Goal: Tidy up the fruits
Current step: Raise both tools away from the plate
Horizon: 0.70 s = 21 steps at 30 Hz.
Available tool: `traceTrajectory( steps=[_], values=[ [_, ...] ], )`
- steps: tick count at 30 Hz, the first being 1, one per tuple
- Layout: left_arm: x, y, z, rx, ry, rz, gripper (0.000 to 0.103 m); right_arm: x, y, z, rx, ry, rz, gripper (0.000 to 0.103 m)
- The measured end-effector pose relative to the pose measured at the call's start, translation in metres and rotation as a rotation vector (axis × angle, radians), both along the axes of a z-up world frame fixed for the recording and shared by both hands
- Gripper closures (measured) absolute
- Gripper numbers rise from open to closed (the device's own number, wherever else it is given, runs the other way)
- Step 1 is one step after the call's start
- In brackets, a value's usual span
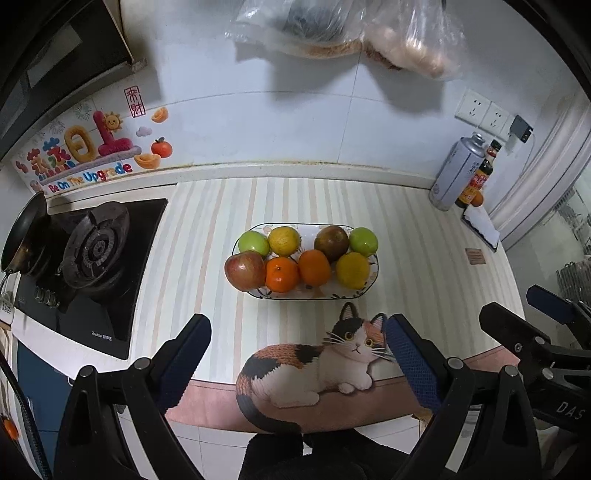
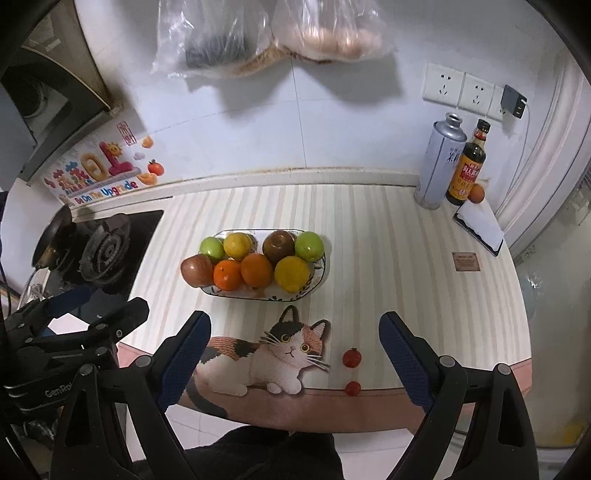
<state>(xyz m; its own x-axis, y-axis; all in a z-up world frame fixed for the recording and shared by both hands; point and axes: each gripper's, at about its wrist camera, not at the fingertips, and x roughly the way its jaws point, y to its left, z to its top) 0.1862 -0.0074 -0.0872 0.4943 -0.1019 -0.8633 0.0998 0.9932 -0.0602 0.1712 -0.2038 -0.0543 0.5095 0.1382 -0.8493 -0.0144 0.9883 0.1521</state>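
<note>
An oval patterned dish (image 1: 314, 295) (image 2: 320, 273) stands mid-counter, filled with several fruits: green apples (image 1: 253, 242), lemons (image 1: 352, 270), oranges (image 1: 282, 274), a red apple (image 1: 244, 270) and a brown fruit (image 1: 331, 239). Two small red cherry tomatoes (image 2: 351, 357) (image 2: 352, 388) lie on the mat near the front edge, right of the cat picture. My left gripper (image 1: 297, 347) is open and empty, held back above the counter's front edge. My right gripper (image 2: 294, 345) is open and empty, beside it.
A striped mat with a cat picture (image 2: 273, 354) covers the counter. A gas hob (image 1: 96, 251) with a pan (image 1: 26, 232) stands left. A metal can (image 2: 439, 158), a sauce bottle (image 2: 467, 166) and an egg (image 2: 476, 192) stand back right. Plastic bags (image 2: 258, 33) hang on the wall.
</note>
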Motion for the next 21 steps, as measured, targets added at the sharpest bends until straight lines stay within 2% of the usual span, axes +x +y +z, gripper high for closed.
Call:
traceTrajectory(
  steps=[9, 21],
  values=[
    [-0.017, 0.002, 0.026, -0.016, -0.026, 0.004, 0.006, -0.015, -0.005, 0.019, 0.013, -0.019, -0.001, 0.008],
    [-0.018, 0.004, 0.026, -0.009, -0.013, 0.007, 0.006, -0.01, -0.012, 0.011, 0.067, -0.011, -0.015, 0.008]
  ],
)
